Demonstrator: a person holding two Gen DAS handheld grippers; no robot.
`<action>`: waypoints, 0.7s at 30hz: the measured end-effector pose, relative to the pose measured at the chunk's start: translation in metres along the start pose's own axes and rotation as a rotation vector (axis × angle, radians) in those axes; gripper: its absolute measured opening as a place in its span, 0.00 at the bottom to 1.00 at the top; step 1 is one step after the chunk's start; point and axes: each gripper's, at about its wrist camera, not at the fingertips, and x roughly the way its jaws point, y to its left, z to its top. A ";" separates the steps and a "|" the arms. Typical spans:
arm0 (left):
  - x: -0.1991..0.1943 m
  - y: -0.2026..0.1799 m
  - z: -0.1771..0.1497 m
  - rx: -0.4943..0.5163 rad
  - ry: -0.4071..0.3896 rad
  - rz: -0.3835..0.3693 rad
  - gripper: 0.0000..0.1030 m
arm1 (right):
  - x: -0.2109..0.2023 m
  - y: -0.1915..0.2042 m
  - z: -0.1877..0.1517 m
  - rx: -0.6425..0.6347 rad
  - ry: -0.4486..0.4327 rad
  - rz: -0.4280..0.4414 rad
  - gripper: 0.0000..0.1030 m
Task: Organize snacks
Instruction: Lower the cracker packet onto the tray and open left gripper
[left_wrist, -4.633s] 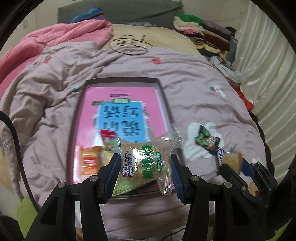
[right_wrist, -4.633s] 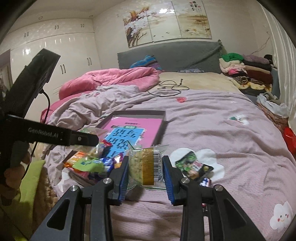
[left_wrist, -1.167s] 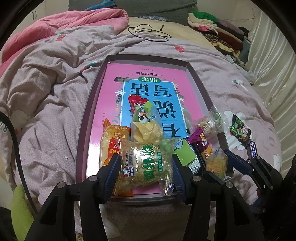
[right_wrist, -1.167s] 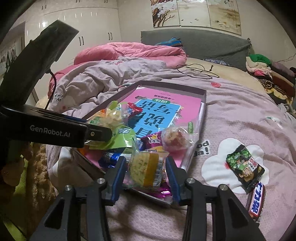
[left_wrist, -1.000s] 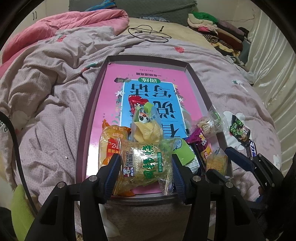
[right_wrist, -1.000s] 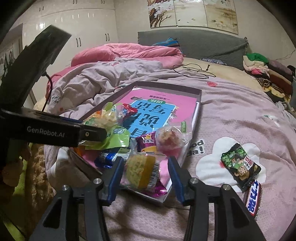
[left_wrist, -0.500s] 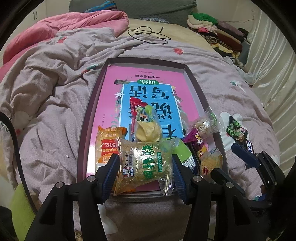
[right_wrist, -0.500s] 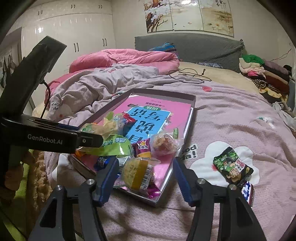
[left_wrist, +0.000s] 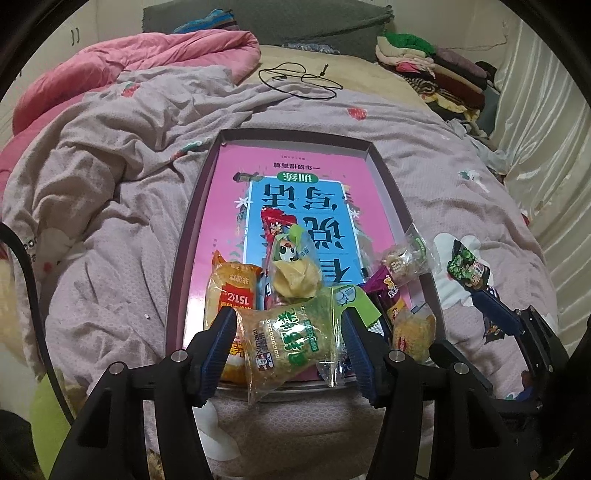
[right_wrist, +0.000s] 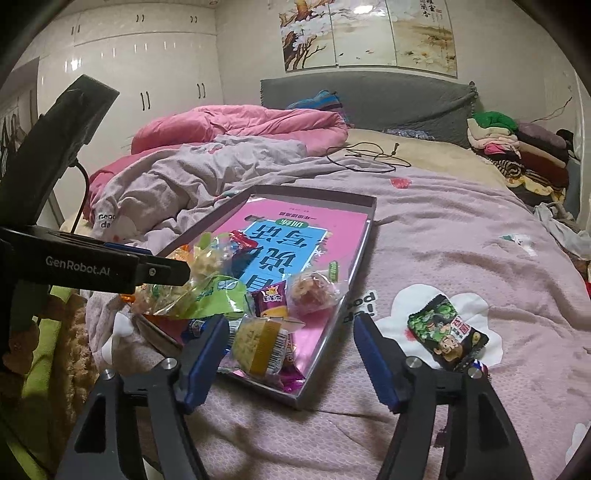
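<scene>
A shallow tray (left_wrist: 192, 229) lined with a pink and blue printed sheet lies on the bed and holds several snack packets at its near end. My left gripper (left_wrist: 288, 325) is shut on a green snack packet (left_wrist: 291, 339) above the tray's near edge, and its jaws are just starting to ease apart. From the right wrist view, the left gripper (right_wrist: 177, 275) holds that packet clear of the pile. My right gripper (right_wrist: 290, 328) is open and still widening. A yellow cake packet (right_wrist: 258, 343) lies loose in the tray's near corner (right_wrist: 332, 332), between the jaws but untouched.
A dark green packet (right_wrist: 447, 336) and a candy bar (right_wrist: 476, 365) lie on the bedspread right of the tray. A rumpled pink quilt (right_wrist: 240, 122) is at the back left, folded clothes (right_wrist: 517, 147) at the back right, and a black cable (left_wrist: 299, 79) is near the headboard.
My right gripper's jaws spread wide and let go of the yellow cake packet, which now rests in the tray's near corner. The left gripper keeps the green packet in the same spot.
</scene>
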 end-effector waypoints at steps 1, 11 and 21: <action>-0.001 0.000 0.000 -0.001 -0.003 0.000 0.59 | -0.001 -0.001 0.000 0.002 -0.001 -0.003 0.68; -0.015 -0.005 0.003 0.003 -0.040 0.015 0.65 | -0.011 -0.004 0.003 0.020 -0.030 -0.016 0.72; -0.023 -0.006 0.006 -0.014 -0.046 0.028 0.67 | -0.020 -0.008 0.006 0.036 -0.057 -0.012 0.75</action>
